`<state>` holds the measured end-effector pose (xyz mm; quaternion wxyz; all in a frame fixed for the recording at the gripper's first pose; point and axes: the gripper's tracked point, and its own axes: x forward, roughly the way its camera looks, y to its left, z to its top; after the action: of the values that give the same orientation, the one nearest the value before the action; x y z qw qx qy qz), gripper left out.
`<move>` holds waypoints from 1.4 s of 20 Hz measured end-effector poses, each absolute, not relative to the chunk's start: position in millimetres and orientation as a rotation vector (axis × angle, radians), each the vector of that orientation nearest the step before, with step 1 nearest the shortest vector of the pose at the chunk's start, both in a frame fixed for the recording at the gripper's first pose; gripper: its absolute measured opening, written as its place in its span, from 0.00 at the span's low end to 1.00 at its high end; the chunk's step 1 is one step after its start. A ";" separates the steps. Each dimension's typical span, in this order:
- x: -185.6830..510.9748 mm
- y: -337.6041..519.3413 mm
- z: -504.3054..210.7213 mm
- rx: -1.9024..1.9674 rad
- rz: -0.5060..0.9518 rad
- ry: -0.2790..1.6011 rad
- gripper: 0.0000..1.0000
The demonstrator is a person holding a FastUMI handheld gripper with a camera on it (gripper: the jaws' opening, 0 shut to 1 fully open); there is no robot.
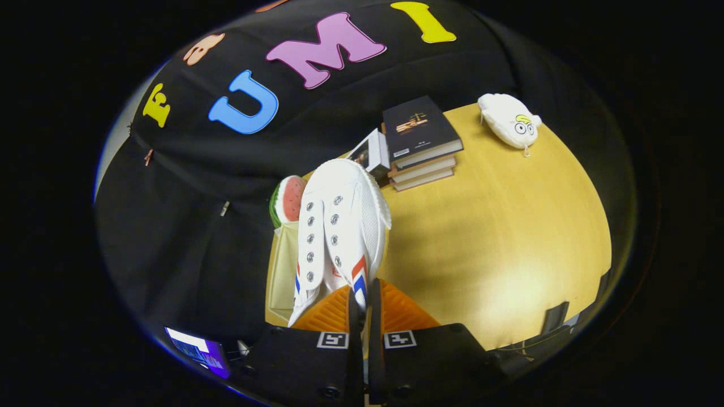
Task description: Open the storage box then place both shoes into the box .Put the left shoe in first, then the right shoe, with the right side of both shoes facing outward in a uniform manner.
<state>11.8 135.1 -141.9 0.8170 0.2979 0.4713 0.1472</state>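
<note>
- The gripper (362, 305) has its two fingers drawn nearly together, pinching the side wall of a white shoe (339, 226) near the heel, by the red and blue stripes.
- The shoe is held up off the table (498, 237), toe pointing away from the fingers, its laceless eyelet rows facing the camera.
- Just beneath the shoe, at the table's near left edge, there's a pale beige surface (283, 271); whether that is the storage box I cannot tell.
- Peeking out beside the shoe's toe, a watermelon-slice toy (287, 199), red flesh and green rind, at the table's left edge.
- Beyond the toe, at the far edge of the table, a stack of books (421, 144) with a dark cover on top.
- A smaller white box-like item (373, 151) leans against the stack's left side, touching it.
- Over at the far right corner, well apart from everything, a white plush pouch (509, 120) with cartoon eyes lies flat.
- The wide yellow tabletop gleams under the light to the right of the fingers.
</note>
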 end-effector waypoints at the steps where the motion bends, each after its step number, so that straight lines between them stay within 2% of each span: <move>1: 12.9 153.0 -138.2 0.643 0.323 1.002 0.08; 7: 15.2 239.6 -155.1 0.604 0.326 1.055 0.08; 13: 25.1 263.6 -183.2 0.551 0.257 1.108 0.08; 15: 24.0 276.2 -184.5 0.572 0.275 1.139 0.08; 16: 23.3 288.7 -173.0 0.621 0.301 1.133 0.19; 19: 39.4 310.5 -139.5 0.750 0.336 1.056 0.91; 22: 45.6 308.3 -125.2 0.673 0.345 0.995 0.99; 28: 51.8 274.1 -79.3 0.457 0.357 0.765 0.99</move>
<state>51.8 274.1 -79.3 0.8870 0.2199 0.3679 0.1715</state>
